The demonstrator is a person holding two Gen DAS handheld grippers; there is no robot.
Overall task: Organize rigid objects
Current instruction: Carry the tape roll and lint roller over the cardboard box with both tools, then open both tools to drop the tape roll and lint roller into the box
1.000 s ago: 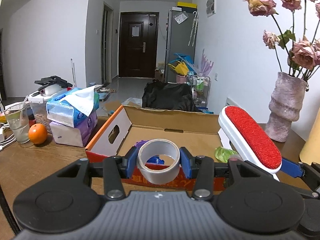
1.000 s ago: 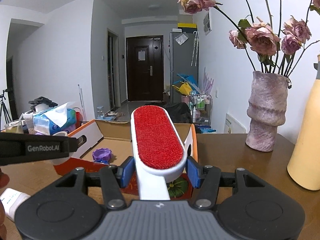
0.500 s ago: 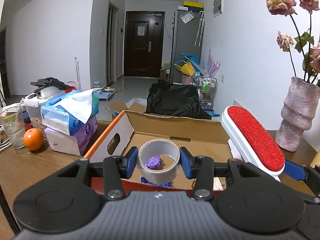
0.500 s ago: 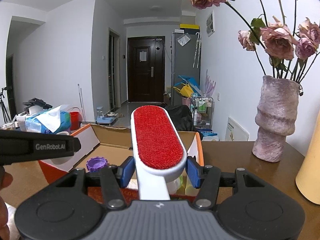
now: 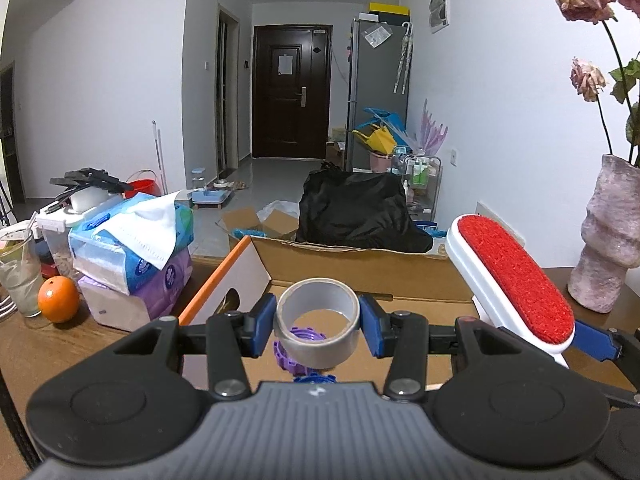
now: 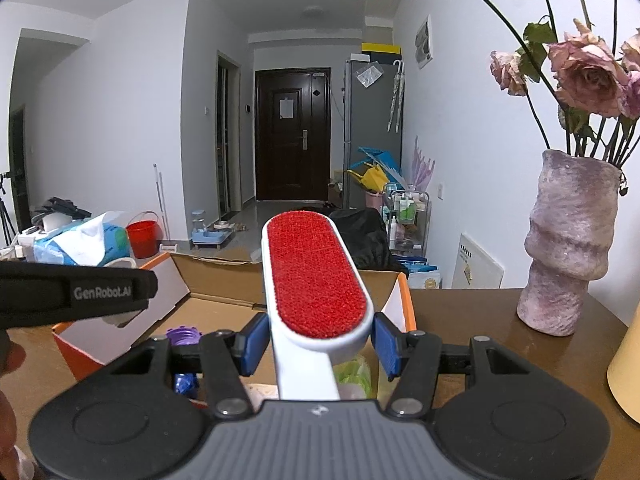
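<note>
My left gripper [image 5: 318, 322] is shut on a grey roll of tape [image 5: 317, 322] and holds it above the open cardboard box [image 5: 360, 268]. A purple cap [image 5: 298, 346] lies in the box below the roll. My right gripper [image 6: 318, 340] is shut on a white lint brush with a red pad [image 6: 314, 280], held over the box's right side [image 6: 406, 304]. The brush also shows in the left wrist view [image 5: 516, 280]. The left gripper's body [image 6: 76, 292] crosses the right wrist view at the left.
Tissue packs [image 5: 132, 240], an orange [image 5: 58, 299] and a glass [image 5: 18, 276] stand left of the box. A pink vase with dried roses [image 6: 568, 240] stands at the right, a yellow container [image 6: 626, 356] beside it. A green item [image 6: 352, 374] lies in the box.
Both grippers have moved forward over the box with their objects still held. The box looks closer and lower in both views.
</note>
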